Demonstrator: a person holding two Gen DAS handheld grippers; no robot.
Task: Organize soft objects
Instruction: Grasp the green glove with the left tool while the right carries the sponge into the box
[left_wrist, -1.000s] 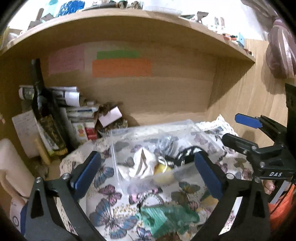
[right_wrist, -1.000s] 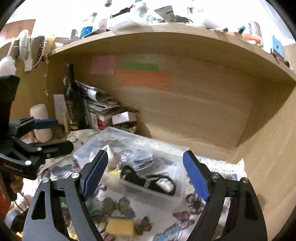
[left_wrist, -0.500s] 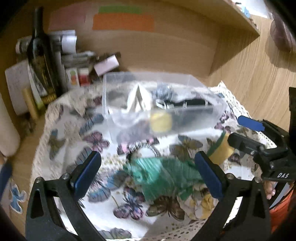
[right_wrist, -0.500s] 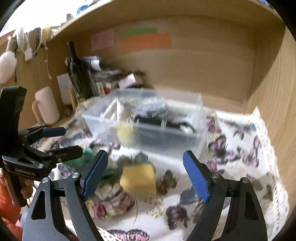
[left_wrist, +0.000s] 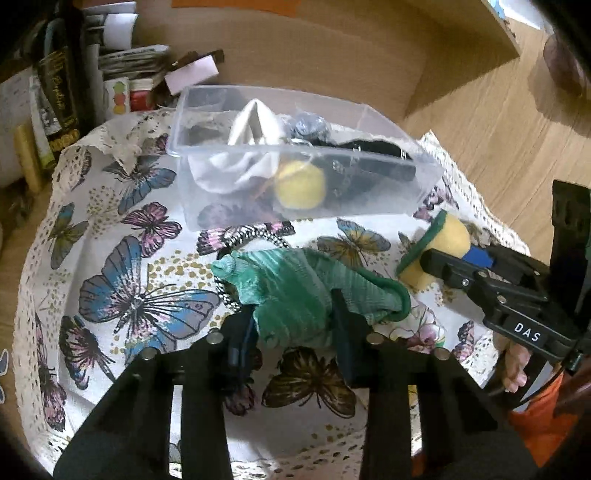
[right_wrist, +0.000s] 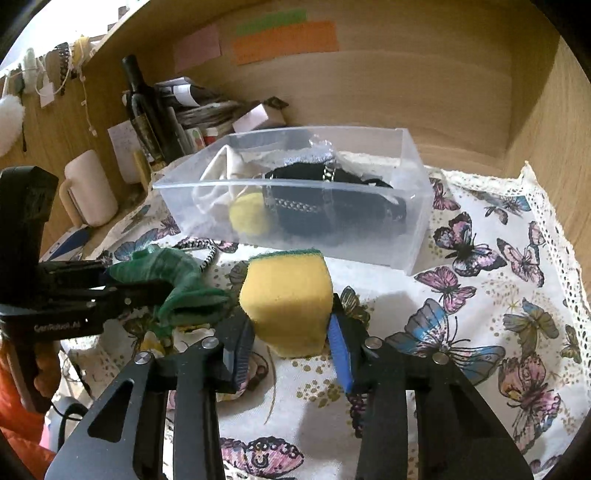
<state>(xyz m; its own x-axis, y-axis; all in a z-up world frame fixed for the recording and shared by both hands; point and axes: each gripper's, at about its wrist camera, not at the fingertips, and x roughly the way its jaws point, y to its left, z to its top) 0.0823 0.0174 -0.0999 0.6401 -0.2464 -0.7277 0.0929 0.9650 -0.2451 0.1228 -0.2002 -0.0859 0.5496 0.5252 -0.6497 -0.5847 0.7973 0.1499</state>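
Observation:
My left gripper (left_wrist: 293, 332) is shut on a green knitted cloth (left_wrist: 295, 291) that lies on the butterfly tablecloth (left_wrist: 140, 295); it also shows in the right wrist view (right_wrist: 184, 284). My right gripper (right_wrist: 291, 339) is shut on a yellow sponge with a green scouring face (right_wrist: 286, 299), also seen from the left wrist (left_wrist: 439, 240). Behind both stands a clear plastic box (left_wrist: 369, 210), (right_wrist: 413, 221) holding a white cloth (left_wrist: 243, 155), a yellow ball (left_wrist: 301, 184) and black items (right_wrist: 332, 206).
A black-and-white cord (left_wrist: 243, 236) lies under the green cloth's far end. A dark bottle (right_wrist: 142, 110), papers and small boxes (left_wrist: 125, 70) crowd the back left. A white mug (right_wrist: 90, 188) stands at left. Wooden walls close the back and right.
Both grippers came down and forward to the tablecloth and closed: the left on the green cloth, the right on the yellow sponge. Both were open half a second ago.

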